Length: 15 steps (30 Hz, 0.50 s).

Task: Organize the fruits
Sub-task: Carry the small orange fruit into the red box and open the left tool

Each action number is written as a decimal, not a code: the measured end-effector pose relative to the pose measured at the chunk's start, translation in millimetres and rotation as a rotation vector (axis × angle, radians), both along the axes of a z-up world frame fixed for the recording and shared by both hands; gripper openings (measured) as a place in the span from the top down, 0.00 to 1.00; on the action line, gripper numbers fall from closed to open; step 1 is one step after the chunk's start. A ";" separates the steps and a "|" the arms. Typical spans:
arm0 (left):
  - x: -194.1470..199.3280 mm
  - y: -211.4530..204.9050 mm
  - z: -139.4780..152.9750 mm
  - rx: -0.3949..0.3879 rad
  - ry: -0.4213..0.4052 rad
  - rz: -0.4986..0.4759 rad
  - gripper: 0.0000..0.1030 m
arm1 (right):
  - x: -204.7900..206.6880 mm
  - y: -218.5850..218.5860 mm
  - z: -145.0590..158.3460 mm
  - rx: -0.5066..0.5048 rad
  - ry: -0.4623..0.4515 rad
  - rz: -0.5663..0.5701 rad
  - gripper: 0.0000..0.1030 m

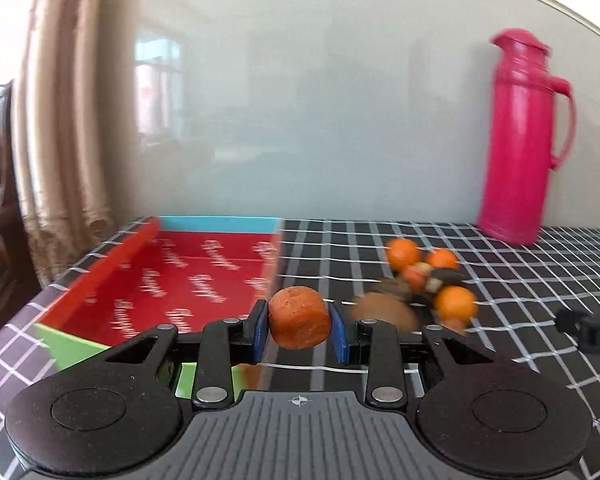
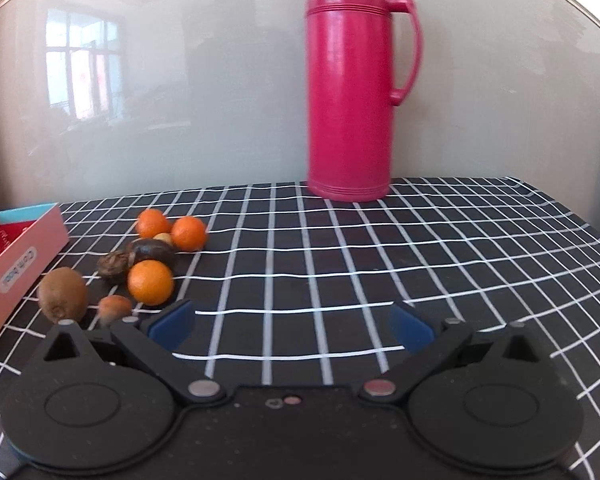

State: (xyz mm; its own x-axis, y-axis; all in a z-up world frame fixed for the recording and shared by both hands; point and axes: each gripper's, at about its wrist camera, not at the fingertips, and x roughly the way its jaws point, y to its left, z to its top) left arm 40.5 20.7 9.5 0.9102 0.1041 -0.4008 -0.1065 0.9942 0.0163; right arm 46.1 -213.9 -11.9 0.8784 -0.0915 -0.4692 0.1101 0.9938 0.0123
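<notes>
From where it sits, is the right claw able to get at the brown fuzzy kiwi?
Probably yes. The right claw is open and empty, and the brown fuzzy kiwi lies at the pile's near edge; only the small reddish fruit beside it crowds the approach.

No legible text on box [image 2: 20,264]

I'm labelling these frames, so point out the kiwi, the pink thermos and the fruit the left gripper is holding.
Kiwi [image 2: 63,295]: right wrist view, middle of its brown skin.
Pink thermos [image 2: 348,92]: right wrist view, centre of its body.
Held orange-red fruit [image 1: 299,317]: left wrist view, its front face between the pads.
</notes>
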 end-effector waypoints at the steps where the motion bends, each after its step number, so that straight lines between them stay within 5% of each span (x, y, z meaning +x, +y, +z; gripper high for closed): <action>1: 0.6 8.0 0.4 -0.007 0.000 0.012 0.68 | 0.8 5.9 -0.4 -0.008 0.001 0.010 0.00; 15: 8.2 73.6 -7.0 -0.065 0.042 0.110 0.68 | 12.4 62.8 -2.0 -0.055 -0.018 0.138 0.00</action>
State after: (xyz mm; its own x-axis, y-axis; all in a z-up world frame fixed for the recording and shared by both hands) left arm 48.7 94.2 2.5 0.8768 0.1750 -0.4478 -0.2156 0.9756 -0.0409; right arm 58.5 -151.1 -13.9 0.8925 0.0053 -0.4510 -0.0272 0.9987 -0.0421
